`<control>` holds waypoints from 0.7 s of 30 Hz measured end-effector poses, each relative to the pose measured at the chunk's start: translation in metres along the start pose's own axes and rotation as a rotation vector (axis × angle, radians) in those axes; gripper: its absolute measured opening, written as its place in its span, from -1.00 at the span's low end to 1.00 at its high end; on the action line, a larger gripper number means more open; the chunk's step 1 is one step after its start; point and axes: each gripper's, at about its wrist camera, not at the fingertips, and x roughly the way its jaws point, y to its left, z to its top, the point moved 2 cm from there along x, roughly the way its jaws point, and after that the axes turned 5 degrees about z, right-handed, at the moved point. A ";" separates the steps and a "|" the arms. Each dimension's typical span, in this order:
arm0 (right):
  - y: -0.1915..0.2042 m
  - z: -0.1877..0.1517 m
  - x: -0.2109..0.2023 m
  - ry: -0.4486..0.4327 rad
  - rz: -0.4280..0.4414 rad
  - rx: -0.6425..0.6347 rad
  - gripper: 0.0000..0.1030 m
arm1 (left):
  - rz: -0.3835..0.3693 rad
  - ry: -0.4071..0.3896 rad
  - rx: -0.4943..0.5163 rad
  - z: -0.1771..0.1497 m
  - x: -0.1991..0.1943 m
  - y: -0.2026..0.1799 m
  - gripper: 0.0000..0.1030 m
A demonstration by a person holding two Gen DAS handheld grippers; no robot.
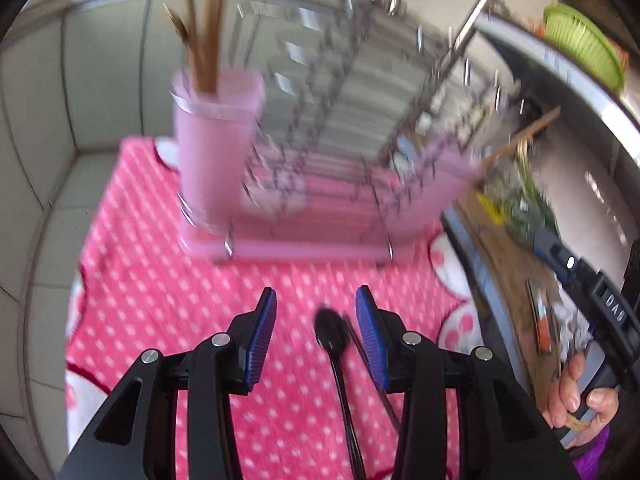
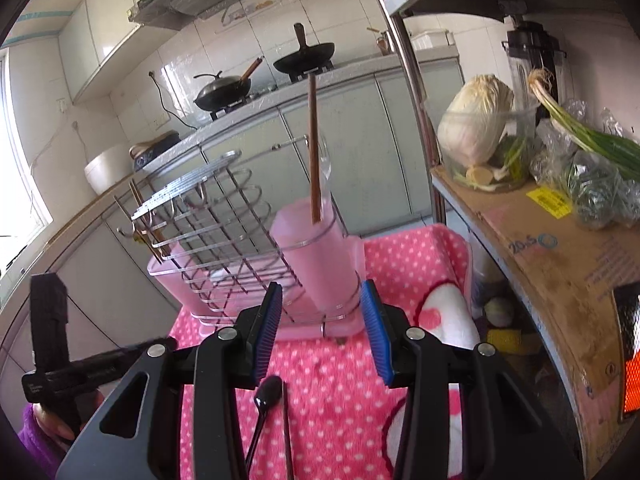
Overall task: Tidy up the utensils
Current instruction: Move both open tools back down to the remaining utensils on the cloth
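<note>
- Your left gripper [image 1: 316, 312] is released, jaws wide, nothing between the pads; it hangs over the pink polka-dot towel [image 1: 160, 280].
- Your right gripper [image 2: 320, 308] is also released, jaws wide and empty, pointed at the pink utensil cup [image 2: 320, 256].
- Black spoon [image 1: 330, 330] lies on the towel near its front edge, bowl toward the rack. In the left view it's under the gap between the fingers, closer to the right pad; can't tell if anything touches it.
- One dark chopstick [image 2: 286, 432] lies just beside the spoon [image 2: 267, 394], roughly parallel.
- Dish rack [image 2: 216, 232], wire on a pink tray, sits at the towel's far edge.
- The utensil cup is held in a wire ring at one end of the rack, with a brown chopstick [image 2: 313, 152] standing upright in it. The left view is motion-blurred; it shows several brown sticks [image 1: 206, 28] in a cup [image 1: 212, 148].
- Off the towel's right edge, a cardboard-topped shelf [image 2: 560, 248] carries a napa cabbage [image 2: 476, 120] in a clear tub and scallions [image 2: 580, 128].
</note>
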 end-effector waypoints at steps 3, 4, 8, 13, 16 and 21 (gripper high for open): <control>-0.007 -0.007 0.001 0.016 0.009 0.026 -0.19 | -0.020 0.161 -0.009 -0.015 0.032 -0.009 -0.25; -0.010 -0.008 0.001 0.018 0.014 0.036 -0.19 | -0.026 0.211 -0.015 -0.020 0.042 -0.011 -0.27; -0.018 -0.013 -0.002 0.019 0.027 0.062 -0.19 | -0.001 0.313 0.007 -0.029 0.070 -0.021 -0.41; -0.029 -0.016 0.000 0.027 0.049 0.097 -0.19 | 0.053 0.397 0.004 -0.034 0.097 -0.026 -0.55; -0.034 -0.019 0.003 0.044 0.062 0.111 -0.19 | 0.088 0.407 0.024 -0.035 0.107 -0.033 -0.61; -0.033 -0.024 0.010 0.077 0.079 0.109 -0.19 | 0.153 0.389 0.114 -0.038 0.112 -0.052 -0.61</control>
